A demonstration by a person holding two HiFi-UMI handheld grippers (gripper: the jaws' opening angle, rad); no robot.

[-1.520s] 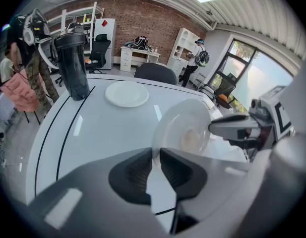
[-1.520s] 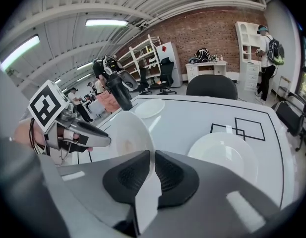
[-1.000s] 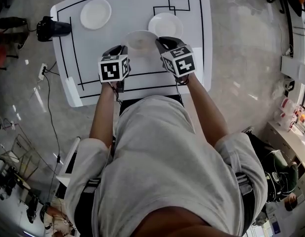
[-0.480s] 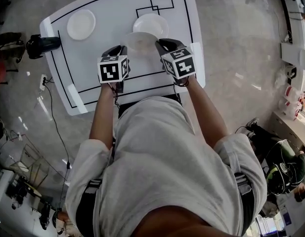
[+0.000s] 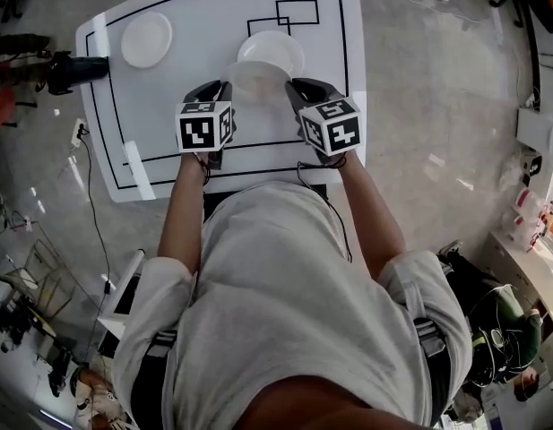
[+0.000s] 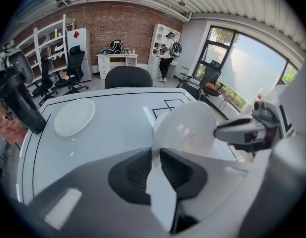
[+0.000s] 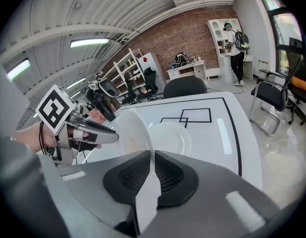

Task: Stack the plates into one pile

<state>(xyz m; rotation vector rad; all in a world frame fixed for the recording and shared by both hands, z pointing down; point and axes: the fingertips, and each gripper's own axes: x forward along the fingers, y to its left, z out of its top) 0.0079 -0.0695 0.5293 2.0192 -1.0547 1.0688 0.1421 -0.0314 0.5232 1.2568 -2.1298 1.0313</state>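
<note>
Left gripper (image 6: 156,156): clamped on the left rim of a round white plate (image 5: 256,79).
Right gripper (image 7: 152,158): clamped on the opposite rim.
Round white plate: held between both grippers, overlapping the near edge of a second white plate (image 5: 276,45) on the white table (image 5: 213,12).
Third white plate (image 5: 146,39): far-left corner of the table, well apart.

plate (image 5: 255,81): glossy, smooth | table (image 5: 213,25): smooth, faint sheen

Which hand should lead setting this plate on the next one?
Likely right. Left hand-held gripper and right hand-held gripper both pinch the round white plate; the second white plate lies nearer the right.
</note>
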